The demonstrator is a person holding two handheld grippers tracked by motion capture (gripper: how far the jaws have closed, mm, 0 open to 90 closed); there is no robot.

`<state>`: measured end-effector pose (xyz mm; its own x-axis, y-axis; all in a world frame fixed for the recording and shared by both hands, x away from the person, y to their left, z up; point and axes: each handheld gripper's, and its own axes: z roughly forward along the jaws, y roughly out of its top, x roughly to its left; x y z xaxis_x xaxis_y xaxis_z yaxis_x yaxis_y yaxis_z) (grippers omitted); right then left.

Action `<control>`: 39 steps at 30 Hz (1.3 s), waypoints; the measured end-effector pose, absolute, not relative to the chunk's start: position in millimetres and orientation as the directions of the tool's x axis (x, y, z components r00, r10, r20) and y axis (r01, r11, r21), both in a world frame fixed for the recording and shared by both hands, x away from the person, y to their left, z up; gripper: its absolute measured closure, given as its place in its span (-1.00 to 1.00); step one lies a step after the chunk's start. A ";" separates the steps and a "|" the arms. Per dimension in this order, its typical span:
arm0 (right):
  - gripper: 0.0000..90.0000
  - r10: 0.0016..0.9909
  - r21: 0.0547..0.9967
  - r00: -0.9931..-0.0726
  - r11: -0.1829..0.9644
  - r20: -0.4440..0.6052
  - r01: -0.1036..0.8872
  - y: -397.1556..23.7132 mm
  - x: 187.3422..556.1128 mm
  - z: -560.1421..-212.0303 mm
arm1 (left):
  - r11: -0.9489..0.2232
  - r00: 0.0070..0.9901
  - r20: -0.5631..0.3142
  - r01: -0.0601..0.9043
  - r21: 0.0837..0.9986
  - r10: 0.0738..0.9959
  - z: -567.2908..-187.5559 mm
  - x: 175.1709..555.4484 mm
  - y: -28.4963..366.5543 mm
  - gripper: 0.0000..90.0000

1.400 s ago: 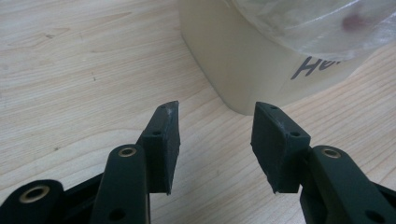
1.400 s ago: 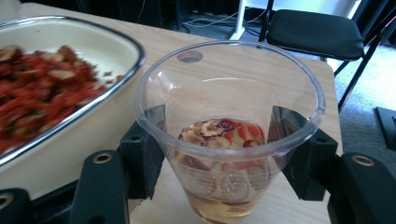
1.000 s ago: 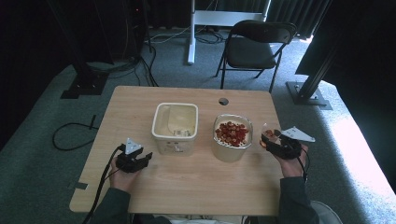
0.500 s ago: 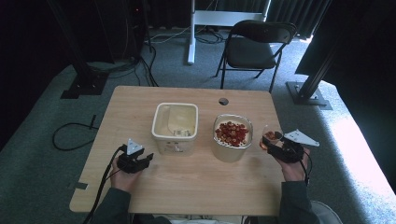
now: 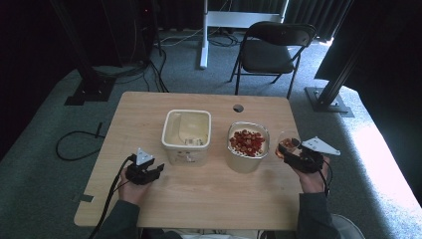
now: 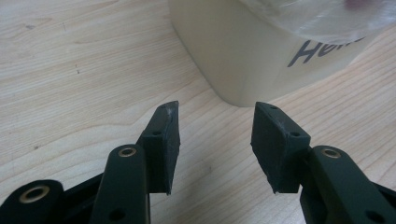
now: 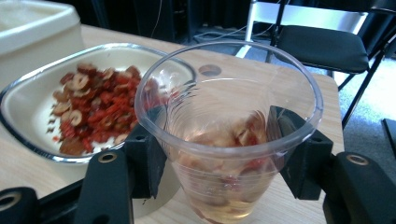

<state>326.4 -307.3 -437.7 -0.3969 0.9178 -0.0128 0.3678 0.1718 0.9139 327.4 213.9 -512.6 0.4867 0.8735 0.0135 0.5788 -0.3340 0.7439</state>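
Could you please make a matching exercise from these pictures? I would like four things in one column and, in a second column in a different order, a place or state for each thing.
Things:
1. clear plastic cup
2. glass bowl
3. cream tub
4. left gripper

Places or states:
A. jaws open, nothing between them
B. holds red and pale dried slices, stands at the centre-right of the table
C. clamped between the jaws of the right gripper
D. square, stands left of the bowl

Pairs: 1-C, 2-B, 3-D, 4-A
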 end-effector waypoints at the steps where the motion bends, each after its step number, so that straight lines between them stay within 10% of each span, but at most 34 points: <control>1: -0.12 0.919 0.916 -0.394 0.169 -0.014 0.363 -307.3 325.9 -437.2 | -0.335 0.487 0.014 0.580 0.743 0.873 -512.7 327.3 213.7 0.17; 39: -0.10 0.927 0.908 -0.370 0.208 -0.064 0.364 -299.2 336.1 -421.0 | -0.352 0.502 0.014 0.586 0.730 0.865 -516.4 327.9 208.8 0.17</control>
<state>336.1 -299.2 -421.0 -0.3704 0.9267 -0.0641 0.3644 0.2084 0.9076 327.9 208.8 -516.4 0.5016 0.8650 0.0142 0.5859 -0.3517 0.7301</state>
